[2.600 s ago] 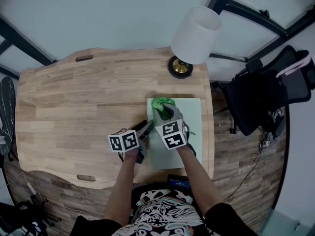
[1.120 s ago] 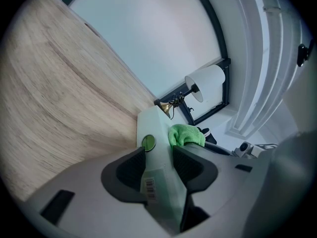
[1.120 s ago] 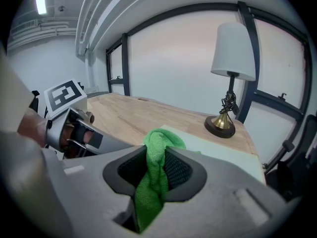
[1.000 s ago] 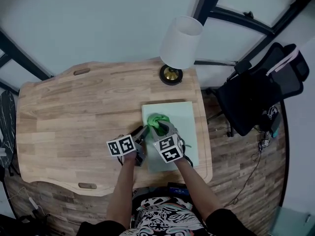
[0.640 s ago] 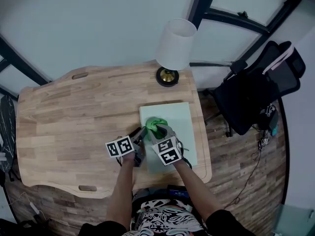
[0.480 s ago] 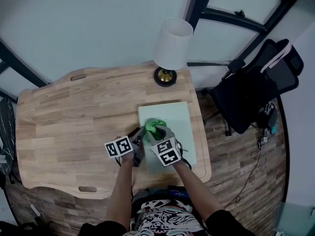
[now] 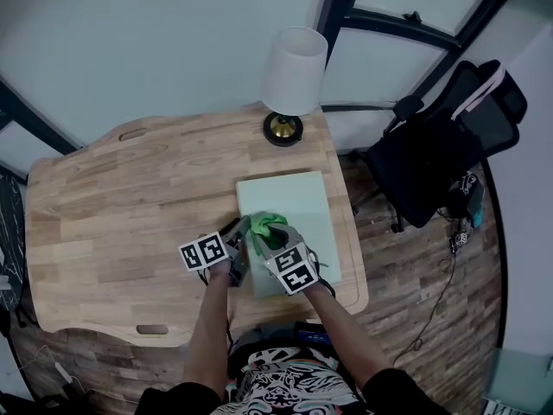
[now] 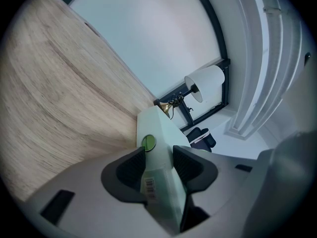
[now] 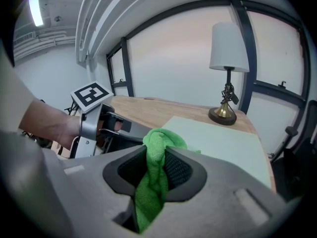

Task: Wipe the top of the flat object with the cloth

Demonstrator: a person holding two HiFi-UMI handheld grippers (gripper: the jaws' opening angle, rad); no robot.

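Centre frame: our left gripper pinches the edge of the pale mint flat box; our right gripper clamps a bunched bright-green cloth on its top.

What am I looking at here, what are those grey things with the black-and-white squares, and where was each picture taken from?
There is no robot: a person holds a two-jaw gripper in each hand, and the patterned cubes are part of them. The head view comes from a camera on the person's head, looking down at a wooden table. The two gripper views come from cameras riding on each gripper. The left gripper is clamped on the edge of a pale green board lying on the table. The right gripper pinches a green cloth over the board. A lamp stands at the table's far edge.
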